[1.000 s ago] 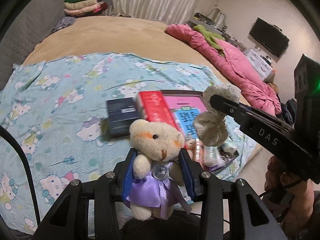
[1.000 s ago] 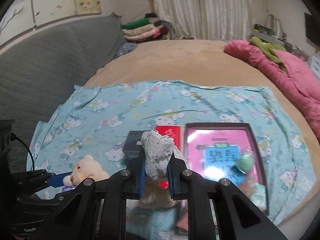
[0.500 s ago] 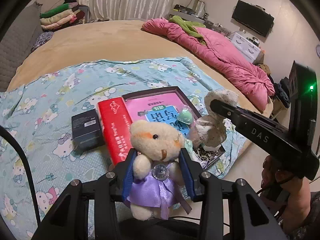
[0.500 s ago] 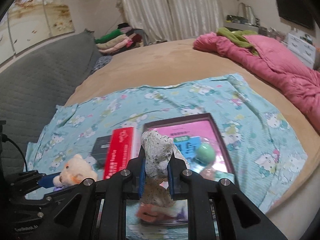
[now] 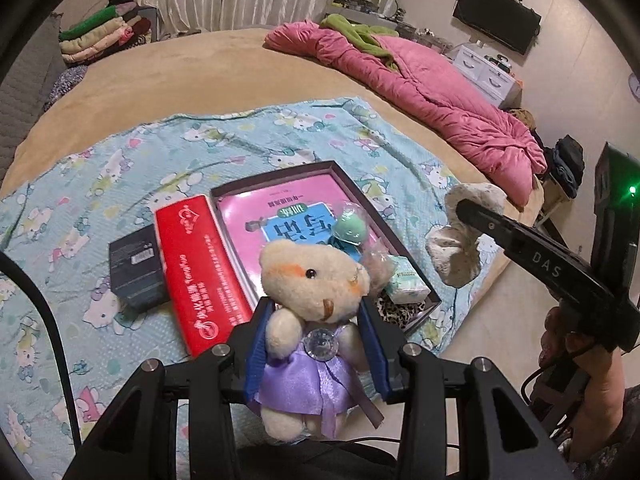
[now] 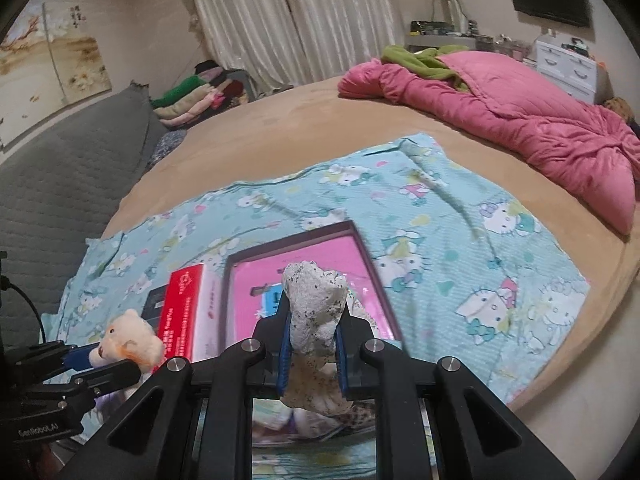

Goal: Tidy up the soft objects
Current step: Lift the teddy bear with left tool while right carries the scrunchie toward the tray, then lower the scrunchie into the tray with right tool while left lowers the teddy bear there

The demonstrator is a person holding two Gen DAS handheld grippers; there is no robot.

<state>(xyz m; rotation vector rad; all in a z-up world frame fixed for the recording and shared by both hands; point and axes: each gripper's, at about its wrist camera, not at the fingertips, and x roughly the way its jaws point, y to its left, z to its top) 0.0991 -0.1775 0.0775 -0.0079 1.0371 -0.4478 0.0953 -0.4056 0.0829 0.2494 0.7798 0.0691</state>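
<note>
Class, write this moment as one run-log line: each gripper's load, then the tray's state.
left gripper: shut on teddy bear | right gripper: shut on speckled cloth | tray: on bed, neither item inside

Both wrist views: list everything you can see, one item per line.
Bear: one, cream, purple dress, in left gripper.
Speckled cloth: one, white, in right gripper.
Tray: one, dark rim, on sheet.
Book: one, pink, in tray.
Green ball: one, in tray.
Tissue pack: one, pale green, in tray.
Red box: one, left of tray.
Dark box: one, left of red box.
Sheet: one, blue cartoon print, on bed.
Quilt: one, pink, far side.
Folded clothes: one stack, mixed colours, far left.
Left gripper: black, blue pads.
Right gripper: black, blue pads.
Hand: one, on right gripper.
</note>
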